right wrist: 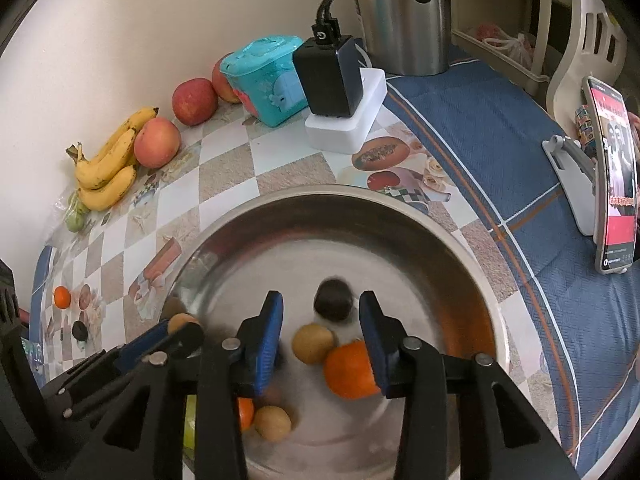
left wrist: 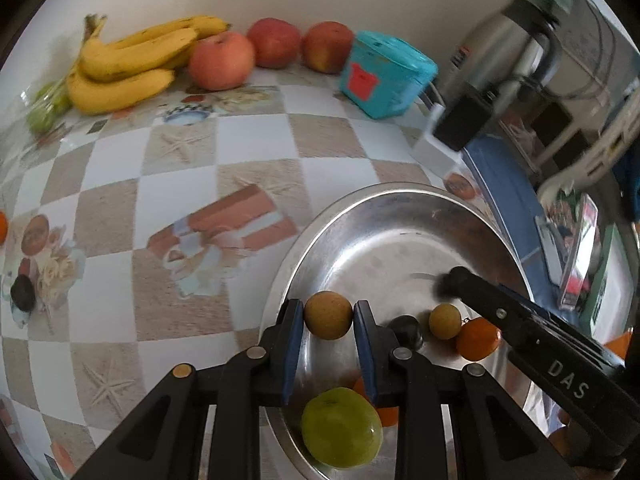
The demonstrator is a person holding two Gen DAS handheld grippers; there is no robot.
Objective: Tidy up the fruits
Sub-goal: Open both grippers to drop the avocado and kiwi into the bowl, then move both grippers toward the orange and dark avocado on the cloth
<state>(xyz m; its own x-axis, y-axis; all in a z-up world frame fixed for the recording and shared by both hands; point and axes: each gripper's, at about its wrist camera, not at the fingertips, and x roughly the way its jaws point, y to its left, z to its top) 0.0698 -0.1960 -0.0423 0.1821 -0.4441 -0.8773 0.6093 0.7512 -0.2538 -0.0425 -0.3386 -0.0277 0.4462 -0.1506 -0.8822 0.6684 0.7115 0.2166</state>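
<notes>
The left gripper (left wrist: 329, 320) holds a small brown fruit (left wrist: 328, 315) between its blue pads, just above the near left part of a large metal bowl (left wrist: 400, 200). The fruit touches both pads and sits at their tips. Below it in the bowl lies a green fruit (left wrist: 340, 427), with a bit of an orange one showing behind it. To the right, inside the bowl, a dark round fruit (left wrist: 406, 330), another small brown fruit (left wrist: 445, 321) and an orange (left wrist: 478, 339) lie close together, the brown one touching the orange. The right gripper (right wrist: 320, 334) hangs over the middle of the bowl (right wrist: 452, 236) with its fingers spread wide and nothing between them; a dark fruit (right wrist: 334, 299), blurred, lies just beyond its tips, and a brown fruit (right wrist: 313, 343) and an orange (right wrist: 350, 370) lie touching in the gap, the orange against the right finger in the picture. A further brown fruit (right wrist: 272, 423) and a small orange one (right wrist: 245, 414) lie nearer the camera. On the checked tablecloth (left wrist: 260, 140) along the wall lie a bunch of bananas (left wrist: 132, 62), three apples (left wrist: 221, 61) and a teal box (left wrist: 386, 74). Well to the left on the cloth sit a small orange (right wrist: 62, 297) and a dark fruit (right wrist: 79, 331). A black charger (right wrist: 330, 76) stands on a white block, with a steel kettle (right wrist: 404, 12) behind it and a phone on a stand (right wrist: 612, 184) at the right.
</notes>
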